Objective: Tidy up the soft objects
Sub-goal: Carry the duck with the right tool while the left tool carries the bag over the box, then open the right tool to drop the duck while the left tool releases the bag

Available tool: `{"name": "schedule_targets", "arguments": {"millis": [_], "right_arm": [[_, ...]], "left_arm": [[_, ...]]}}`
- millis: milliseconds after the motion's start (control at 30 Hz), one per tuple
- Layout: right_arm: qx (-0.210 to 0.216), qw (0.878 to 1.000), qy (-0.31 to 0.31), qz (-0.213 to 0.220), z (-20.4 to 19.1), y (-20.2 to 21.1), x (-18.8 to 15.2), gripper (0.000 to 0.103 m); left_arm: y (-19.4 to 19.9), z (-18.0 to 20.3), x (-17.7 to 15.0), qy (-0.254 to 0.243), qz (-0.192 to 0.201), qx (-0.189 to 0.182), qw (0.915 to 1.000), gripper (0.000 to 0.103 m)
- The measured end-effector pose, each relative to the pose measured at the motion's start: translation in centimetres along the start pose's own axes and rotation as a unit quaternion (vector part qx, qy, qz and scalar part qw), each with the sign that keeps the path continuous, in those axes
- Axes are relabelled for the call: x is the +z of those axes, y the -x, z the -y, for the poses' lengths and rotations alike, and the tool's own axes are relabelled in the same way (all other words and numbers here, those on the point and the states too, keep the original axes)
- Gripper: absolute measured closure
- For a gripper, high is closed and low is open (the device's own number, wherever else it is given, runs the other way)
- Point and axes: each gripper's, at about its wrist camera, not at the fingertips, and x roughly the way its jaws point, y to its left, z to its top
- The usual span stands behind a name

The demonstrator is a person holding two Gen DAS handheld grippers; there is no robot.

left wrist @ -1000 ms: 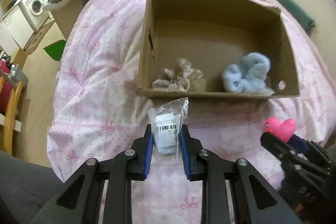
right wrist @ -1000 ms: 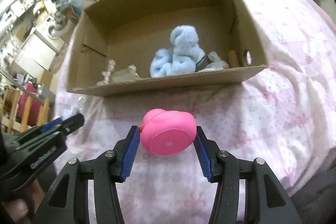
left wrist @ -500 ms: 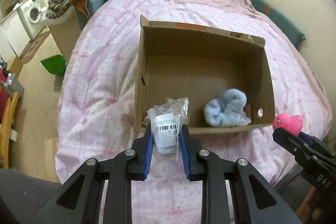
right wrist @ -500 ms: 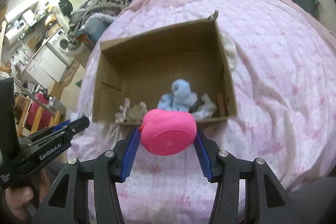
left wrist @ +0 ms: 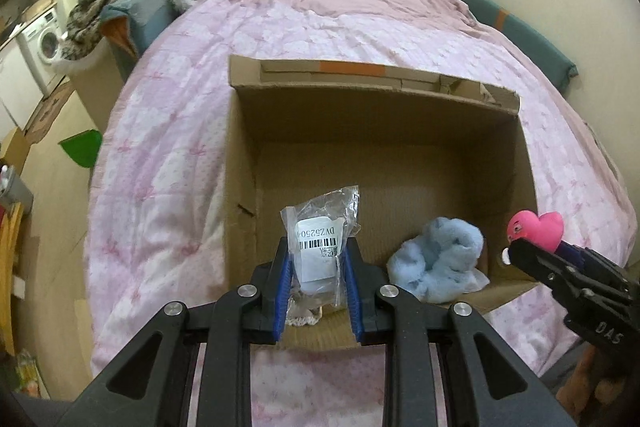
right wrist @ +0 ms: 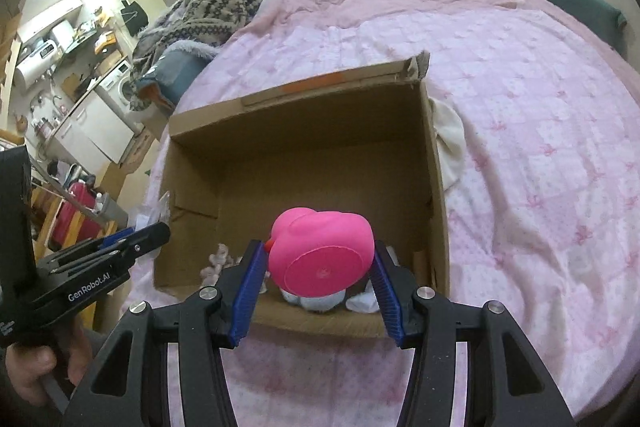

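We carry the bagged item (left wrist: pixel 320 247) pinched in the left tool (left wrist: pixel 318 281) and the pink duck (right wrist: pixel 322 259) pinched in the right tool (right wrist: pixel 318 291) over the box (left wrist: pixel 240 163) at 12 o'clock, and next we must lower and release.

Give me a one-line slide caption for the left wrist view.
Left tongs grip a clear bag above an open box on a pink quilt; right tongs hold a pink duck.

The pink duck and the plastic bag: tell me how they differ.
The duck is opaque pink and rounded; the bag is clear, crinkled, with a barcode label. The duck spreads the right gripper wide; the bag sits in the narrower left gripper. Both are held above the box.
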Motion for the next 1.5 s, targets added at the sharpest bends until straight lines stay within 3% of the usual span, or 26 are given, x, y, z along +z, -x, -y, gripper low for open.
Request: {"name": "schedule_targets", "arguments": {"millis": [133, 167, 267, 533, 667, 1000, 1133, 1200, 1500], "right_arm": [[-0.011, 1.000, -0.017, -0.021, 0.9, -1.8, -0.3, 0.048], [-0.017, 0.999, -0.017, -0.021, 1.1, -2.0, -0.2, 0.048], [-0.036, 0.999, -0.018, -0.030, 1.5, -2.6, 0.0, 0.048], [-0.034, 0.998, -0.017, -0.059, 1.6, -3.8, -0.6, 0.048], [-0.034, 0.997, -0.015, -0.069, 1.5, -4.2, -1.0, 0.048], [-0.038, 0.998, -0.009, -0.059, 1.1, -4.2, -0.6, 0.048], [-0.030, 0.998, -0.016, -0.054, 1.3, -4.1, -0.4, 0.047], [-0.026, 0.998, -0.019, -0.047, 1.3, -3.7, -0.2, 0.042], [-0.019, 0.999, -0.023, 0.017, 0.9, -0.8, 0.8, 0.035]], "left_arm": [[-1.3, 0.4, -0.5, -0.013, 0.021, 0.015, 0.9996, 0.081], [-1.6, 0.6, -0.3, -0.015, 0.020, 0.004, 0.9997, 0.081], [-2.1, 0.5, -0.3, -0.007, 0.018, -0.015, 0.9997, 0.081], [-3.8, 1.0, -1.1, -0.018, -0.018, -0.010, 0.9996, 0.081], [-3.6, 1.7, -1.3, -0.034, -0.014, -0.009, 0.9993, 0.081], [-3.8, 1.7, -1.5, -0.026, -0.026, -0.008, 0.9993, 0.079], [-3.3, 1.9, -1.4, -0.028, -0.014, -0.007, 0.9995, 0.056], [-2.7, 2.1, -1.3, -0.032, -0.004, 0.001, 0.9995, 0.043], [0.0, 1.5, -1.0, -0.022, 0.035, 0.036, 0.9985, 0.042]]}}
